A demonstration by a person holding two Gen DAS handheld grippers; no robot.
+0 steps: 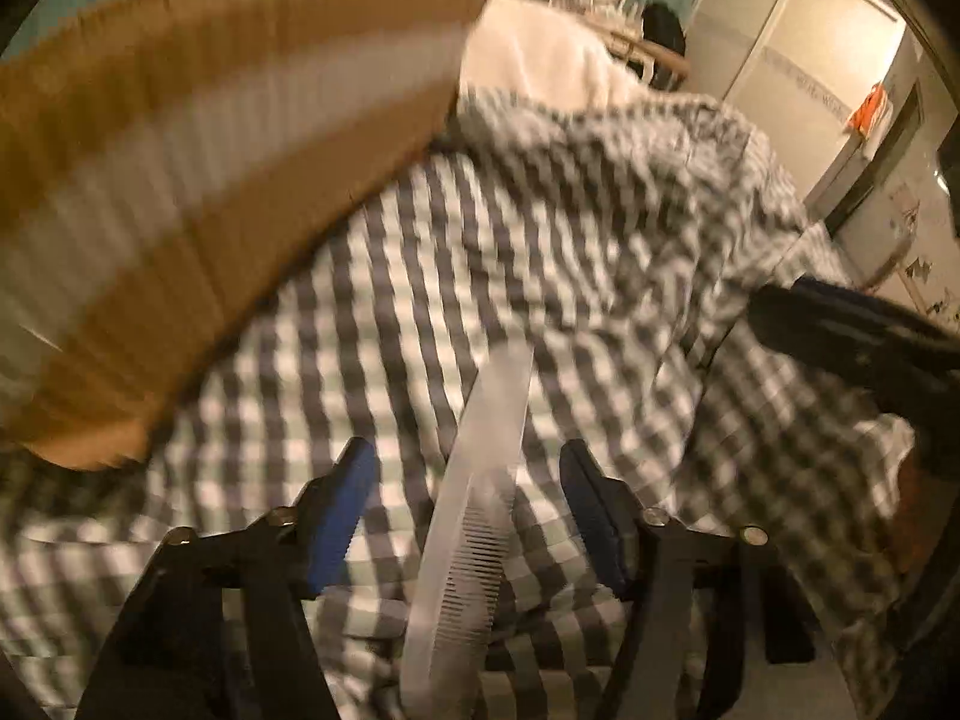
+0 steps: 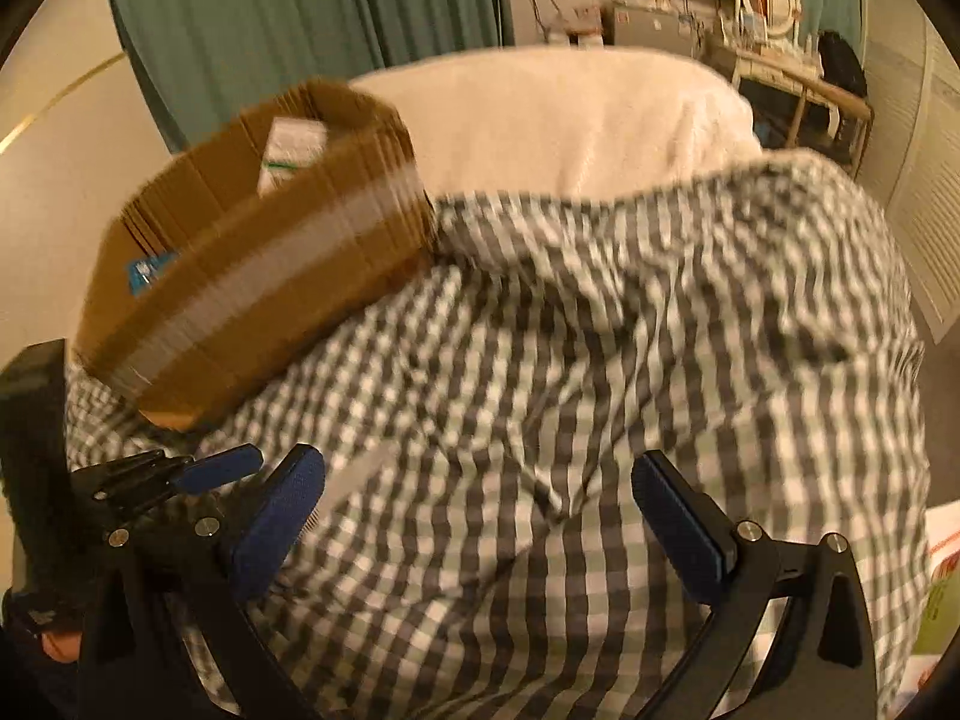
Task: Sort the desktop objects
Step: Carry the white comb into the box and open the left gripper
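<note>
Both views blurred | comb (image 1: pixel 474 516) end cut off | box (image 2: pixel 252 264) contents unclear

One translucent white comb (image 1: pixel 474 516) is seen, lying on one checked blanket (image 1: pixel 600 252). One cardboard box (image 2: pixel 258 276) is counted, open at the top; in the right wrist view two items are made out inside it, a white packet (image 2: pixel 288 150) and a blue-labelled thing (image 2: pixel 150 270), though more may be hidden. One white pillow (image 2: pixel 558 120) is seen beyond the blanket. Two hand-held grippers are counted: the left hand-held gripper (image 1: pixel 468 468) and the right hand-held gripper (image 2: pixel 480 480), each with two blue-padded fingers.
</note>
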